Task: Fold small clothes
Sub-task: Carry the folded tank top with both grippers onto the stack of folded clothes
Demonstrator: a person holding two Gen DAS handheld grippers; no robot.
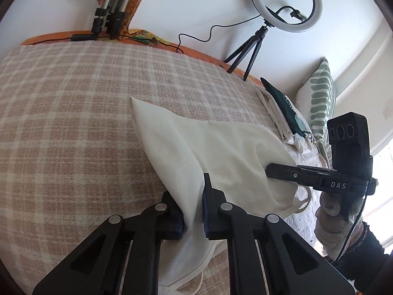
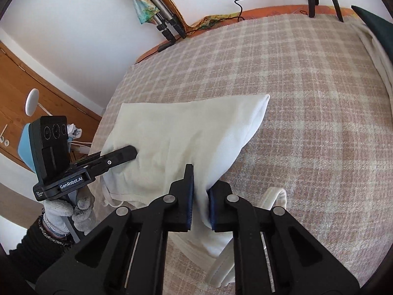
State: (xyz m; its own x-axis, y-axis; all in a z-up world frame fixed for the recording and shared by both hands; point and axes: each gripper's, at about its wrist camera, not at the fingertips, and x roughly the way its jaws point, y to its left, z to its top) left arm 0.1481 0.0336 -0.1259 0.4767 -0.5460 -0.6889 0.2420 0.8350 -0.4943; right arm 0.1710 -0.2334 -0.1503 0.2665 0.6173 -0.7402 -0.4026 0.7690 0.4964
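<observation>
A cream-white small top (image 1: 221, 147) with thin straps lies partly lifted off the plaid blanket (image 1: 73, 98). In the left wrist view my left gripper (image 1: 190, 191) is shut on one near edge of it, the cloth pinched between the pads. My right gripper (image 1: 270, 169) shows at the right, clamped on the other side of the cloth and held by a gloved hand (image 1: 329, 216). In the right wrist view my right gripper (image 2: 202, 179) is shut on the top (image 2: 184, 127), with a strap (image 2: 275, 194) hanging beside it. The left gripper (image 2: 132, 151) grips the cloth's left side.
A ring light on a small tripod (image 1: 285, 2) stands at the bed's far edge, with a cable trailing left. Folded clothes (image 1: 282, 115) and a green striped pillow (image 1: 321, 98) lie at the right. Tripod legs (image 1: 108, 19) lean at the back left. The bed edge (image 2: 110, 103) drops to a wooden floor.
</observation>
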